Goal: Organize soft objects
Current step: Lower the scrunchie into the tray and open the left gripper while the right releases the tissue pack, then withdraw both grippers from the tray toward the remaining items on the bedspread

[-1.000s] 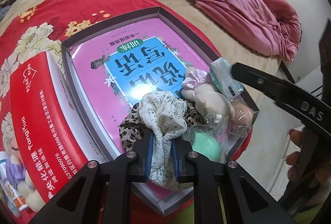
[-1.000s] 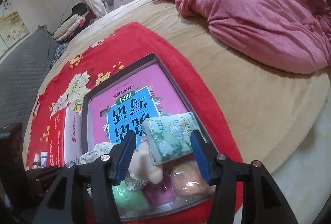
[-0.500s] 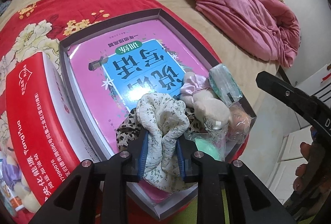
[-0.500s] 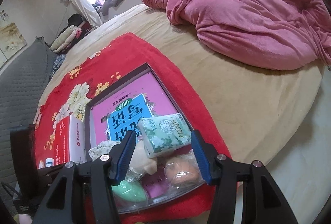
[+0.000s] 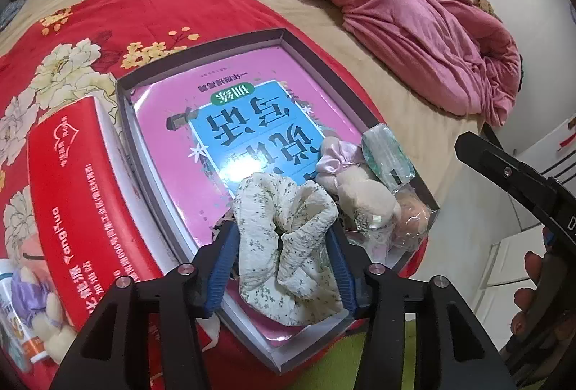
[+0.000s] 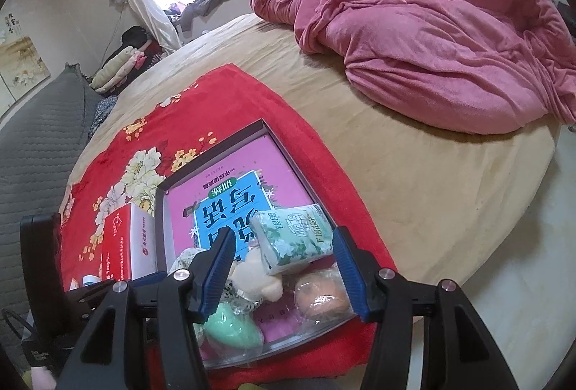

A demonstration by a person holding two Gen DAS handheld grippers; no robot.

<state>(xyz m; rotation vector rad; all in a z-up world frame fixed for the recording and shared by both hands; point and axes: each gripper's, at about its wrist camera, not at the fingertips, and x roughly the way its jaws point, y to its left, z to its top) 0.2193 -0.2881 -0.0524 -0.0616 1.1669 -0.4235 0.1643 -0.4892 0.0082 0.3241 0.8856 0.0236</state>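
A cream floral cloth (image 5: 277, 195) lies crumpled in the near corner of a shallow grey tray (image 5: 201, 48). My left gripper (image 5: 282, 231) straddles it with its jaws opening; the cloth sits loose between the blue pads. Beside it in the tray are a beige plush toy (image 5: 363, 192), a pink scrunchie (image 5: 334, 156), a green tissue pack (image 6: 291, 242), a green sponge (image 6: 230, 325) and an orange one (image 6: 320, 296) in clear wrap. My right gripper (image 6: 284, 242) hovers open above that corner and holds nothing.
A pink and blue book (image 5: 172, 152) covers the tray's floor. A red box (image 5: 72, 195) stands along its left side on a red floral blanket (image 5: 108, 12). A crumpled pink quilt (image 6: 432, 48) lies farther back on the bed. The bed edge drops off right of the tray.
The left jaws have spread apart from a tight pinch, and the floral cloth has loosened and puffed out between them. The right gripper has drawn up and back a little, still open.
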